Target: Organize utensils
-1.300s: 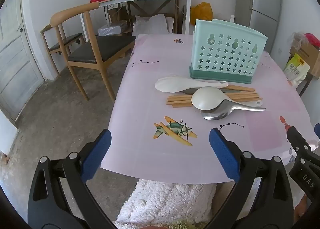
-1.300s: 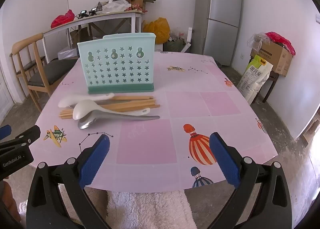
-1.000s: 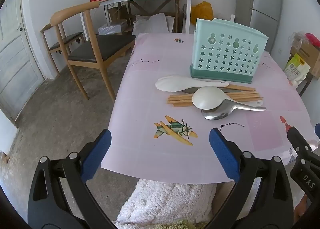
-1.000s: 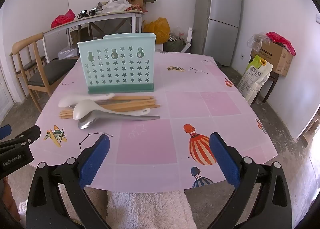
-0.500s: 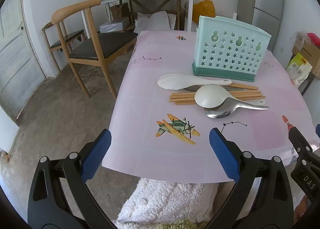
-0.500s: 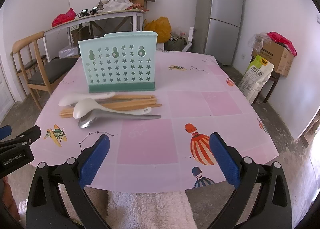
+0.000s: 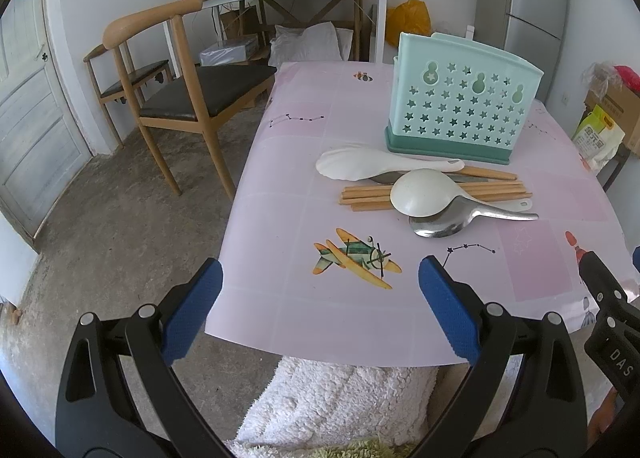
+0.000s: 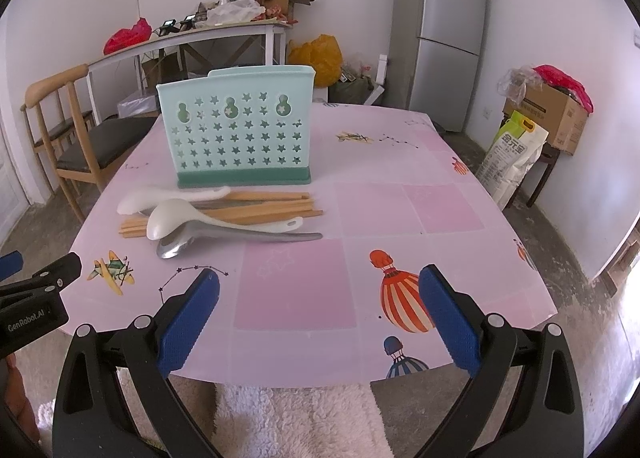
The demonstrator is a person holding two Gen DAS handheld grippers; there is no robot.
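Note:
A mint-green utensil holder [image 7: 460, 113] [image 8: 240, 133] with star cut-outs stands upright on the pink table [image 7: 288, 161]. In front of it lies a pile: a white rice paddle [image 7: 360, 163] [image 8: 160, 195], a white ladle [image 7: 420, 191] [image 8: 176, 215], a steel spoon [image 7: 444, 223] [image 8: 224, 240] and several wooden chopsticks [image 7: 368, 197] [image 8: 272, 207]. My left gripper [image 7: 320, 310] hovers open over the table's near left edge, well short of the pile. My right gripper [image 8: 320, 310] hangs open over the near right edge, holding nothing.
A wooden chair [image 7: 172, 97] stands left of the table. A cluttered side table [image 8: 200, 37], a fridge [image 8: 440, 29] and boxes [image 8: 552, 113] line the back and right. A fluffy white cloth [image 7: 340, 398] lies under the near table edge.
Both grippers have moved slightly forward and downward toward the table; the holder and utensils lie as before. Both stay open.

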